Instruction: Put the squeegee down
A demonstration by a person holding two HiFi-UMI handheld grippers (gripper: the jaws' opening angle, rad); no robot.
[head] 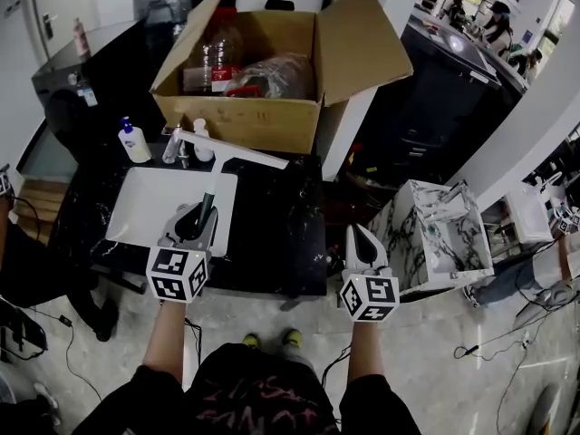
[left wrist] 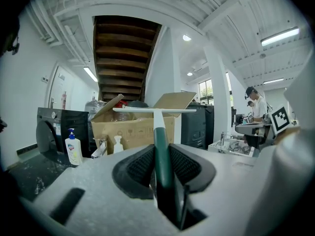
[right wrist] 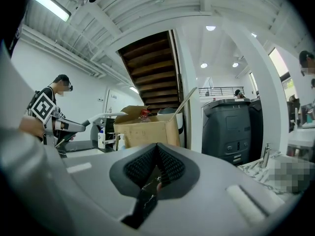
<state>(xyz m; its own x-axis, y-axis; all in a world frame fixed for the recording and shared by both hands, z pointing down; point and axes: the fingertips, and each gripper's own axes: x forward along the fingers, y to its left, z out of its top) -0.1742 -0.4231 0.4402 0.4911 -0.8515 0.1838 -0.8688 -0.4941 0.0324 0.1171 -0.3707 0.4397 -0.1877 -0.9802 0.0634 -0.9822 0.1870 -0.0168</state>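
Observation:
The squeegee has a dark green handle [left wrist: 161, 154] and a white neck that ends in a long white blade [left wrist: 153, 110]. My left gripper [left wrist: 160, 156] is shut on the handle, and the blade sticks out ahead, roughly level. In the head view the left gripper [head: 199, 220] holds the squeegee [head: 237, 159] over a white sink basin [head: 145, 208], the blade near the faucet end. My right gripper [head: 360, 239] hovers off the counter's front right corner. Its jaws are shut with nothing between the pads [right wrist: 147, 163].
An open cardboard box [head: 272, 107] with bottles and bags stands behind the sink on the black counter [head: 276, 234]. A soap bottle [head: 133, 141] and faucet [head: 177, 143] sit at the sink's back. A marble-patterned basin [head: 435, 234] stands on the right. People work far right.

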